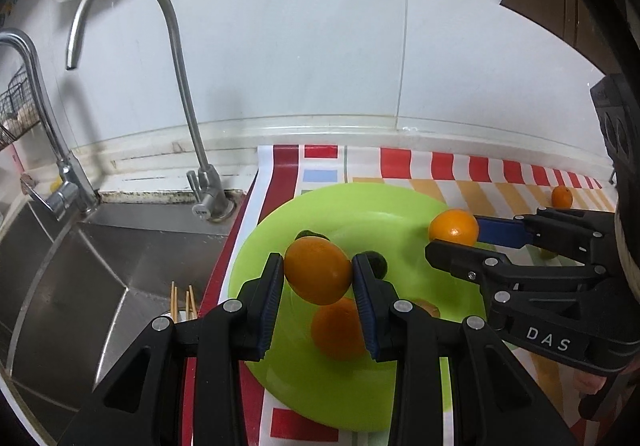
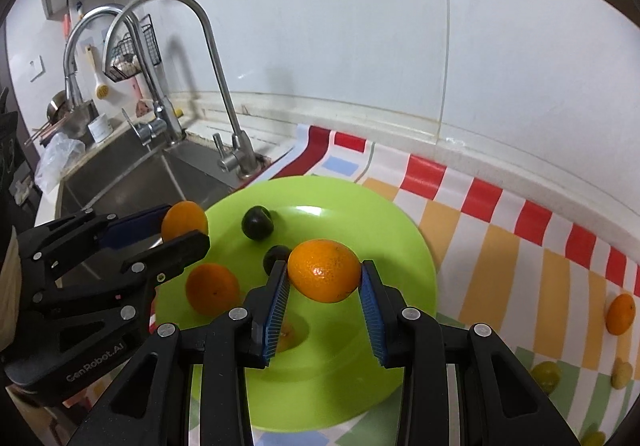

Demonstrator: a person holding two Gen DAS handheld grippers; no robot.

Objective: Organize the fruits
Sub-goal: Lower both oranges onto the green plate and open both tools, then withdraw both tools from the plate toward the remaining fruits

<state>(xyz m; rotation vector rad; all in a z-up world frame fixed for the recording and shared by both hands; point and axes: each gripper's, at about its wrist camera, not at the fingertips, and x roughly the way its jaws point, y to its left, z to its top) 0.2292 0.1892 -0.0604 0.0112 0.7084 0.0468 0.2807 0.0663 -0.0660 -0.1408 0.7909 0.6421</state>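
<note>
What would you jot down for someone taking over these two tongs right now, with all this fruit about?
Left tongs: shut on an orange, above the green plate.
Right tongs: shut on another orange, also above the plate.
Done: one loose orange and two dark round fruits lie on the plate.
Left: set both held oranges down on the plate, then fetch the orange and the small yellowish fruits lying on the checked cloth.
</note>
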